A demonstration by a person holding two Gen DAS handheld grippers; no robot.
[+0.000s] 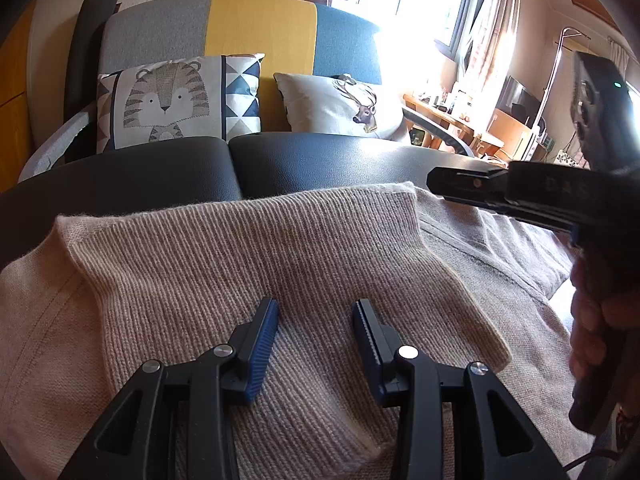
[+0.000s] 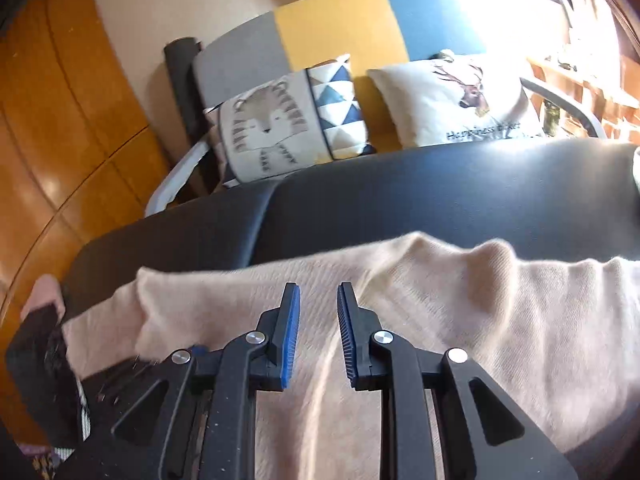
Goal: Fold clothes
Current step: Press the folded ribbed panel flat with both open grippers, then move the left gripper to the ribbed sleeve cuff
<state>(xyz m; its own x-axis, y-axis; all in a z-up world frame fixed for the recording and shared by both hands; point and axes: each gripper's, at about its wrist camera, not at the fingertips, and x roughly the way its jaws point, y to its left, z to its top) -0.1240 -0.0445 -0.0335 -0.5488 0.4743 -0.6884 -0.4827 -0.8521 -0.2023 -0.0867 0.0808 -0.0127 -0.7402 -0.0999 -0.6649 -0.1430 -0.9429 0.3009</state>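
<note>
A beige knit sweater point(image 1: 240, 248) lies spread on a black padded surface point(image 1: 320, 160), with a ribbed panel folded over its middle. My left gripper point(image 1: 316, 304) is open, its blue pads spread just above the ribbed knit with no fabric pinched between them. In the same view, my right gripper point(image 1: 432, 184) reaches in from the right, above the sweater's far right corner, held by a hand point(image 1: 592, 320). In the right wrist view my right gripper point(image 2: 319, 290) is open by a narrow gap, nothing between its pads, over the sweater point(image 2: 500, 320).
Behind the black surface point(image 2: 440, 192) stands a grey, yellow and blue sofa point(image 1: 256, 28) with a tiger cushion point(image 1: 168, 100) and a deer cushion point(image 1: 344, 104). A cluttered desk point(image 1: 452, 116) sits at the right under a bright window. Wooden floor point(image 2: 60, 120) lies left.
</note>
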